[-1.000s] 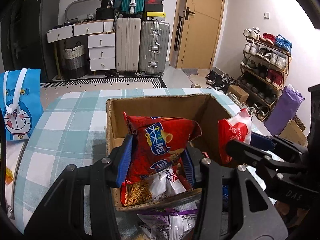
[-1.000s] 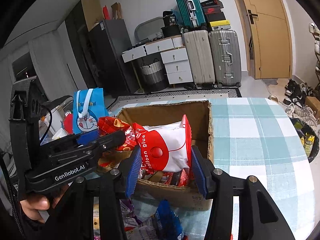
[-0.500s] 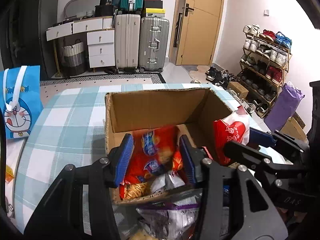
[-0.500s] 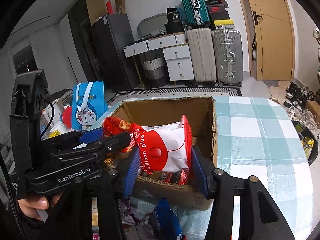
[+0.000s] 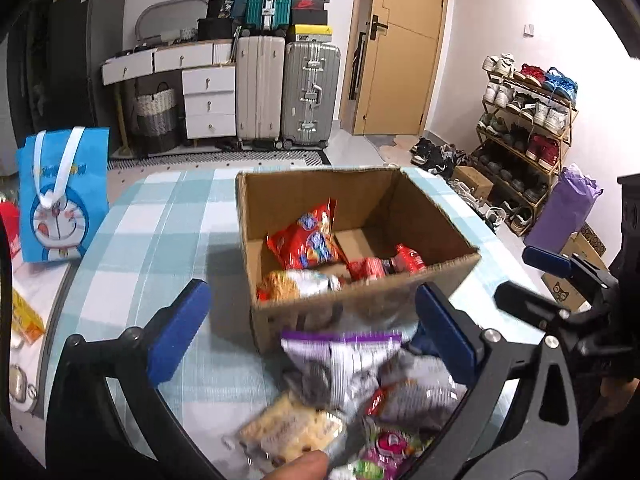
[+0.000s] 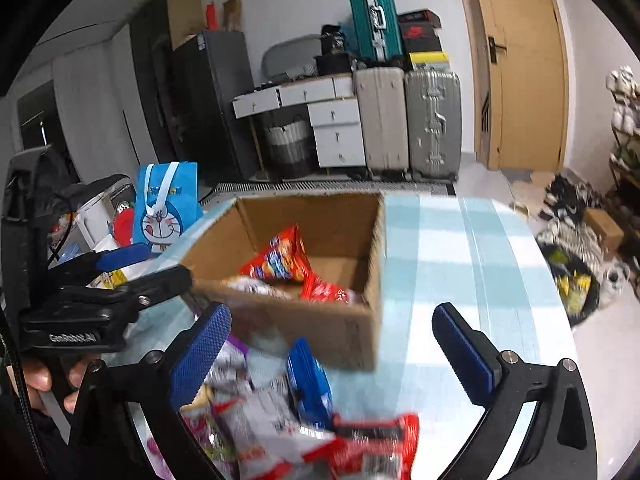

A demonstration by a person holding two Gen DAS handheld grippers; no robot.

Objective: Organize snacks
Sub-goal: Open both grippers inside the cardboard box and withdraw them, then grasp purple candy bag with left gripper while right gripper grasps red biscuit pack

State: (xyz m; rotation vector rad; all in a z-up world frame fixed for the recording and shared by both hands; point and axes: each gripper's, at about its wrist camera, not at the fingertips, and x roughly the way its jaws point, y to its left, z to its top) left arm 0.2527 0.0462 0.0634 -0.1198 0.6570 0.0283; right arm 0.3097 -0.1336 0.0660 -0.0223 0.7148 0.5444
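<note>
Both the left gripper (image 5: 310,322) and the right gripper (image 6: 334,346) have just been opening and now stand wide and empty in front of the brown cardboard box (image 5: 360,304). The release step looks finished; the next move is probably to take another packet from the loose snack pile (image 5: 352,392).

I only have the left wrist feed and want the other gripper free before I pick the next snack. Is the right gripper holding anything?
Observer: No. The right gripper is wide open. Its jaws have just been opening, and nothing sits between the pads.
Operator: Any loose packet on its side that I can't see?
Observer: Yes, a blue packet lies on the checked tablecloth, just in front of the cardboard box.
Operator: Anything past the table edge there?
Observer: A dark bin sits on the floor beyond the table's right edge, with yellow packets showing inside.
</note>
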